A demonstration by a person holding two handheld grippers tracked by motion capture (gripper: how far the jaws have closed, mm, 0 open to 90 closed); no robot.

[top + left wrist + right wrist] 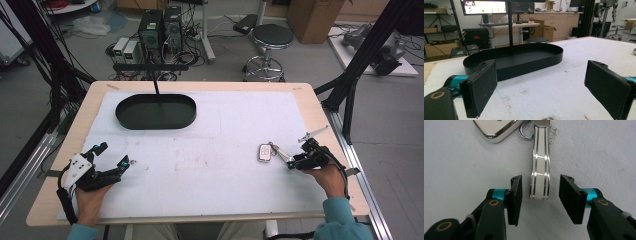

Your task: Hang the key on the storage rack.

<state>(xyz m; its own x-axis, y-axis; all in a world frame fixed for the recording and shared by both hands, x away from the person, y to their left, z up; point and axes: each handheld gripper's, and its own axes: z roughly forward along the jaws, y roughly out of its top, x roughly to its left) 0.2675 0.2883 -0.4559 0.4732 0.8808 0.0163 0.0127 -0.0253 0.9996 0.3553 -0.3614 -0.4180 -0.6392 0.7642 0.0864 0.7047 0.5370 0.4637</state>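
Observation:
A white key fob point(264, 152) with a silver ring and a white strap point(281, 152) lies on the white mat at the right. In the right gripper view the fob point(496, 128) is at the top and the strap point(539, 170) runs down between the jaws. My right gripper point(540, 192) is open, its pads on either side of the strap's end, apart from it. My right gripper point(291, 163) sits just right of the fob in the high view. A black oval tray point(156, 111) stands at the back left. My left gripper point(115, 155) rests open near the front left; its jaws point(541, 85) face the tray point(524, 58).
A black post point(156, 85) rises behind the tray with a crossbar above it. The white mat point(200, 165) covers most of the wooden table point(95, 95). A stool point(270, 40), computers and cables stand on the floor beyond the table's far edge.

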